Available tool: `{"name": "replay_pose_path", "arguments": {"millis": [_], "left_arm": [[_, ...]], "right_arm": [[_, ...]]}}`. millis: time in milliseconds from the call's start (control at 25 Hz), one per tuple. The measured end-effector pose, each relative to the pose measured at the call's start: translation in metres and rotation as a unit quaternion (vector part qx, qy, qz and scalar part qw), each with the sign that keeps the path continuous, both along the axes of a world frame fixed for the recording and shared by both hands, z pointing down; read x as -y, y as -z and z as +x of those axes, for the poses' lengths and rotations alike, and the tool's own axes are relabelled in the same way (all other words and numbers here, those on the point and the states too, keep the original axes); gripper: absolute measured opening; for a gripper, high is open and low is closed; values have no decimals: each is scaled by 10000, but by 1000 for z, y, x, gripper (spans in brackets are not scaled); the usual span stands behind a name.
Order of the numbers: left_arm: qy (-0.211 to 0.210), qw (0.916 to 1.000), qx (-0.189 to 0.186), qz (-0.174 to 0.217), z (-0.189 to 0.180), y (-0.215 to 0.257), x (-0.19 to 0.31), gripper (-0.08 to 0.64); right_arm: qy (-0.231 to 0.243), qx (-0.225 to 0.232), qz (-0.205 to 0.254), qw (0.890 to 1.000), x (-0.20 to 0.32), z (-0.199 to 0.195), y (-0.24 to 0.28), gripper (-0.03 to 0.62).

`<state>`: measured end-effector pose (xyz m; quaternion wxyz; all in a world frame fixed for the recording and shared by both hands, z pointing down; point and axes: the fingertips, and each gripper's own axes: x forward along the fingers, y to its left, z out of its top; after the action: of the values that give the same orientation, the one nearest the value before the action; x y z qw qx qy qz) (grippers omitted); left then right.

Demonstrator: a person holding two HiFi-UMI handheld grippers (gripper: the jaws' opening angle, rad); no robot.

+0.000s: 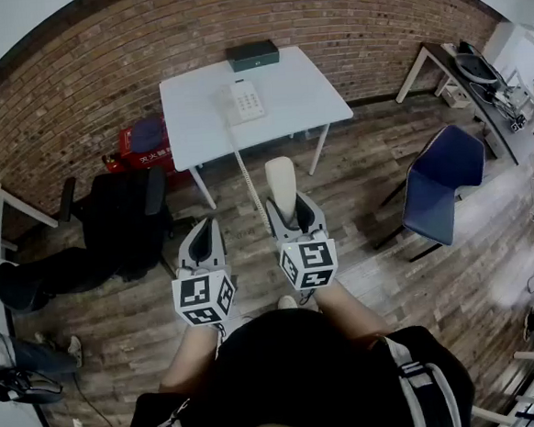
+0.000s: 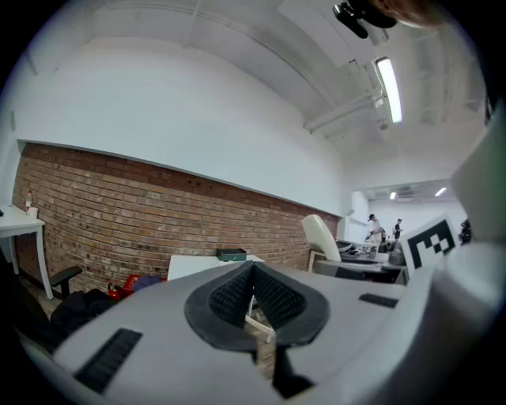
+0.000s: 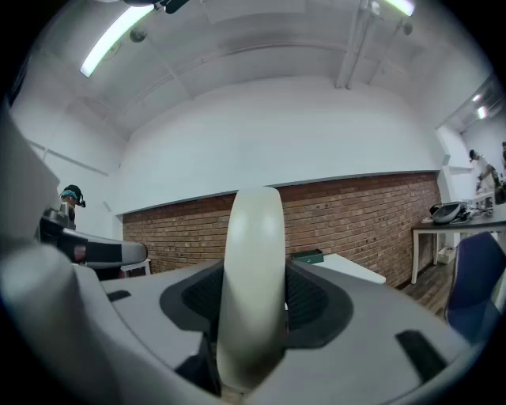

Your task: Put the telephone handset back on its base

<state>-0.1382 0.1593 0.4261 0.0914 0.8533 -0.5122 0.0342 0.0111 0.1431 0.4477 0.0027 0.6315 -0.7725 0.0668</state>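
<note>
My right gripper is shut on the cream telephone handset, which sticks up and forward out of its jaws; in the right gripper view the handset fills the gap between the dark pads. A coiled white cord runs from it up to the white telephone base on the white table ahead. The left gripper hangs beside the right one, shut with nothing in it; its pads meet in the left gripper view. Both grippers are well short of the table, over the wooden floor.
A dark green box sits at the table's far edge by the brick wall. A black office chair stands to the left, a blue chair to the right. A red object lies under the table's left side. Another desk stands far right.
</note>
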Motion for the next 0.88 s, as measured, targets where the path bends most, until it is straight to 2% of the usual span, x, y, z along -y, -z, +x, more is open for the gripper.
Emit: {"name": "replay_pose_path", "arguments": {"millis": [320, 480, 880], "left_arm": [[26, 10000, 11, -59, 3, -1, 5, 0], [51, 9999, 4, -90, 3, -3, 6, 0], [18, 9999, 89, -69, 34, -3, 12, 0]], "right_arm": [[95, 211, -56, 9997, 8, 0, -1, 199], [153, 134, -27, 9998, 9, -2, 0, 199], [324, 205, 1, 9993, 16, 18, 0, 199]]}}
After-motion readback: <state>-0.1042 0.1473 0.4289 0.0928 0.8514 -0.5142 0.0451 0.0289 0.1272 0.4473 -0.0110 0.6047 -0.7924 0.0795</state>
